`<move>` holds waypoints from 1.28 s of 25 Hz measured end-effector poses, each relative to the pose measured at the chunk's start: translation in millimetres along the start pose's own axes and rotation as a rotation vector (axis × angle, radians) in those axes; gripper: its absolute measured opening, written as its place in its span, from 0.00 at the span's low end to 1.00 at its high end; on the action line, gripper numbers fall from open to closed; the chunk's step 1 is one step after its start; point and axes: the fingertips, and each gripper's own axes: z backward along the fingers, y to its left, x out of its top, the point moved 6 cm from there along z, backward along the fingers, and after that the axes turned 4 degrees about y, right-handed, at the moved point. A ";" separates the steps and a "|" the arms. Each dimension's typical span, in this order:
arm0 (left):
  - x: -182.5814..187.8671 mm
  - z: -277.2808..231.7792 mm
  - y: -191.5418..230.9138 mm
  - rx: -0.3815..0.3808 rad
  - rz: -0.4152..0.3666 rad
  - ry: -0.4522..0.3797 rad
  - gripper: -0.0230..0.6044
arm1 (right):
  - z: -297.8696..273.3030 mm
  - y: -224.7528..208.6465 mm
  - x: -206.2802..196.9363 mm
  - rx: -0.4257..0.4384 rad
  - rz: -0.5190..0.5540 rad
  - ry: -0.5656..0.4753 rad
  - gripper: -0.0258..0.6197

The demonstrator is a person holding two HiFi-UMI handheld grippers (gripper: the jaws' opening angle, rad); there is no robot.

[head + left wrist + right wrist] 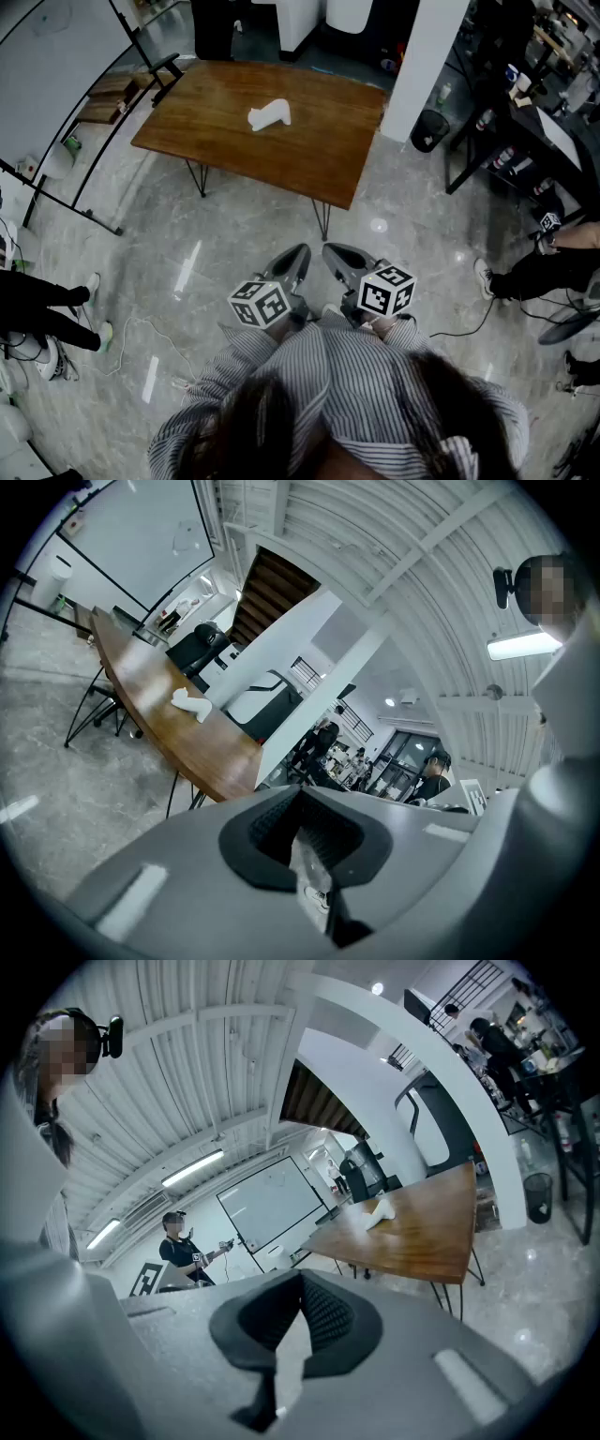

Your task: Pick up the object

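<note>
From the head view, I hold my left gripper (pixel 294 264) and my right gripper (pixel 343 262) side by side, close to my striped shirt (pixel 309 375), above the grey stone floor (pixel 234 244). Both point toward the wooden table (pixel 309 159), which stands well ahead of me. The white object (pixel 269 115) lies on the tabletop, toward its far side, well apart from both grippers. A black bin (pixel 429 129) sits on the floor to the right of the table, beside a white column (pixel 427 56).

In the left gripper view, my left gripper's jaws are pressed together with nothing between them. Beyond them the table runs off to the left, and the white object (pixel 190 705) rests on it, far from the jaws.

In the right gripper view, my right gripper's jaws (pixel 298 1321) also meet, holding nothing. The table stands off to the right with the white object (pixel 380 1211) on top. A person (pixel 183 1251) stands near a whiteboard (pixel 272 1204) in the background.
</note>
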 end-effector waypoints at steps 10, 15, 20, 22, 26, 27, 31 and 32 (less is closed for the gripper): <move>3.7 -6.2 5.8 0.032 -0.004 -0.020 0.03 | -9.1 -6.3 1.1 0.084 0.000 0.042 0.04; 5.9 -9.9 7.4 0.053 -0.013 -0.013 0.03 | -12.8 -8.1 3.5 0.099 0.016 0.063 0.04; 9.3 -19.2 14.1 0.062 0.012 -0.024 0.03 | -19.0 -17.8 9.6 0.108 0.021 0.072 0.04; 7.3 -22.9 15.8 0.067 0.030 -0.025 0.03 | -18.2 -26.0 11.5 0.098 0.015 0.072 0.04; 12.6 -35.5 16.5 0.074 0.028 -0.042 0.03 | -18.2 -46.7 25.8 0.101 -0.028 0.030 0.04; 12.2 -38.1 15.4 0.072 0.027 -0.050 0.03 | -17.8 -50.9 26.8 0.098 -0.032 0.030 0.04; 2.8 -49.5 12.7 0.038 0.046 -0.043 0.03 | -20.2 -61.4 21.7 0.073 -0.018 0.061 0.04; -0.6 -53.2 12.9 0.033 0.057 -0.036 0.03 | -21.3 -64.5 19.6 0.073 -0.022 0.073 0.04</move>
